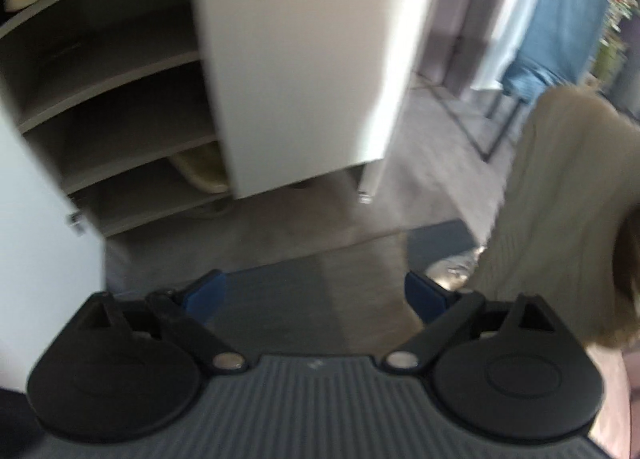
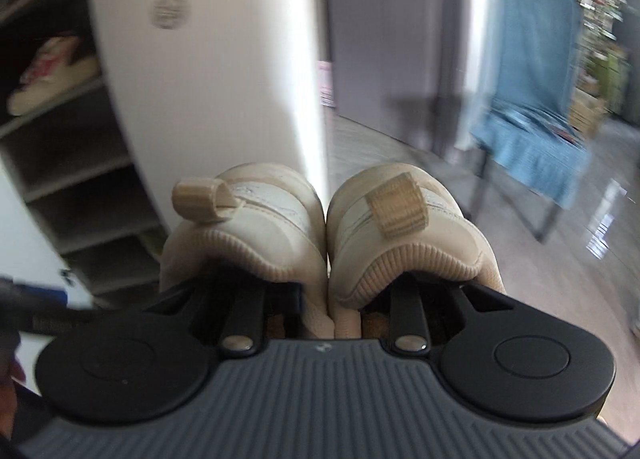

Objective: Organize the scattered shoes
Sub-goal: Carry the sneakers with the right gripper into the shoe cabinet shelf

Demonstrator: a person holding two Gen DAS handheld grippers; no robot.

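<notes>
My right claw (image 2: 328, 299) was pinching a pair of cream sneakers (image 2: 328, 227), heels toward the camera. The two shoes sat side by side, touching along their inner sides, and my fingers ran into the shoe openings so that the inner collars were squeezed together between them. The fingertips themselves were hidden inside the shoes. Each heel carried a ribbed beige pull tab; the left one curled over, the right one lay flat.

My left claw (image 1: 316, 295) was spread wide with nothing between its blue-padded fingers (image 1: 424, 295); only grey floor (image 1: 304, 243) showed through the gap. At the right edge of that view a beige shoe sole (image 1: 560, 219) hung close beside the claw; I could not tell whether it touched.

Ahead stood an open shoe cabinet (image 1: 120, 119) with several grey shelves, its white door (image 1: 304, 59) swung out beside them. A pale shoe with red markings (image 2: 52, 75) lay on an upper shelf, and something yellowish (image 1: 204, 171) showed on a lower one, half hidden behind the door. Further right, a blue cloth (image 2: 536, 99) draped a dark-legged frame. Everything beyond the claws was blurred.
</notes>
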